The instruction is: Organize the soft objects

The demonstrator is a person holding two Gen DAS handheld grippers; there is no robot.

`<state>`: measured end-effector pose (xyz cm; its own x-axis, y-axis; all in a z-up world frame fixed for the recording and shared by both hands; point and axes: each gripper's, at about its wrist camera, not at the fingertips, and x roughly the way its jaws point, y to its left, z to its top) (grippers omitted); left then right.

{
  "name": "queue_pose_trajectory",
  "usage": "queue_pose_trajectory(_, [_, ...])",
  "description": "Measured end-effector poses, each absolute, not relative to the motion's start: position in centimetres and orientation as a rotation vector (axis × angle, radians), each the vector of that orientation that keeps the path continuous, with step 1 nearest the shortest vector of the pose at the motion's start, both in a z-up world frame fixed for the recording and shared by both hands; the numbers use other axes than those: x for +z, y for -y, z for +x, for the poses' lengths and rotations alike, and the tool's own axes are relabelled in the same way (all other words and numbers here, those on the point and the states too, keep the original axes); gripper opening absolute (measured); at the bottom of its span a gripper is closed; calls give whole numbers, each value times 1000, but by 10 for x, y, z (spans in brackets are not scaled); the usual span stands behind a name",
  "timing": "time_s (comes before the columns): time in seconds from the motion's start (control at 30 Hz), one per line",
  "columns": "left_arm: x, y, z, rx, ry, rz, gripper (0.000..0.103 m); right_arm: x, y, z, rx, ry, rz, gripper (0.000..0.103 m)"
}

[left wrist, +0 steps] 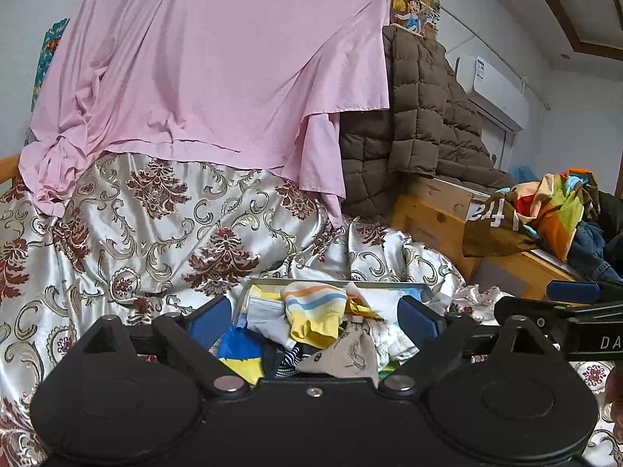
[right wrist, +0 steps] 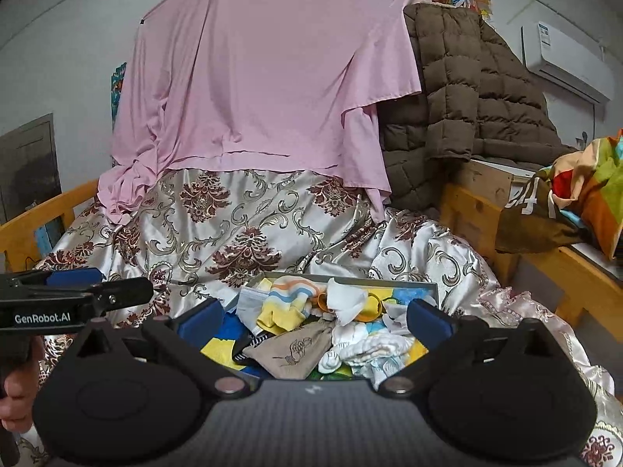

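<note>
A bed under a patterned satin bedspread (right wrist: pixel 241 233) fills both views, with a pink sheet (right wrist: pixel 264 78) hung at twelve o'clock and a brown quilted coat (right wrist: pixel 467 89) at two o'clock. On the bedspread, at six o'clock just ahead of both tools, stands a shallow grey box (right wrist: pixel 428 286) heaped with small soft things: a striped yellow sock (right wrist: pixel 286 301), a beige sock (right wrist: pixel 296 350), white socks (right wrist: pixel 373 344).

The left tool (left wrist: pixel 315 317) and the right tool (right wrist: pixel 315 319) both stand spread wide, nothing between their blue pads, poised over the heap. The step in hand looks like the approach before a pick; sorting seems barely begun, since the box is still a jumble. The next move would call for lowering one tool onto a single sock and closing on it without dragging its neighbours.

Only the right wrist view shows the white socks clearly, plus the hand (right wrist: pixel 15 389) carrying the left tool at nine o'clock. The left wrist view catches the right tool at three o'clock.
</note>
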<state>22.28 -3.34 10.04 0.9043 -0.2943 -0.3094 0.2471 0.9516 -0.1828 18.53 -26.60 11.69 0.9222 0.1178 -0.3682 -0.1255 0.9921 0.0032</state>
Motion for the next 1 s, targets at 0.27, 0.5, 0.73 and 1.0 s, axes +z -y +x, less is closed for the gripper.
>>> queue_pose_trajectory(0.27, [98,35,210,-279,-347,-141,93,116,267,170,120,-383,-15,103])
queue_pose_trajectory(0.5, [96,37,193,-255,-339,-124,96,112,268,159,114,-387,10,103])
queue_pose_trajectory(0.73, [92,33,179,-228,-340,-122,97,104,269,149,106,-392,31,103])
queue_pose_trajectory(1.0, [80,23,160,-186,-356,-132,97,91,262,134,105,-404,37,103])
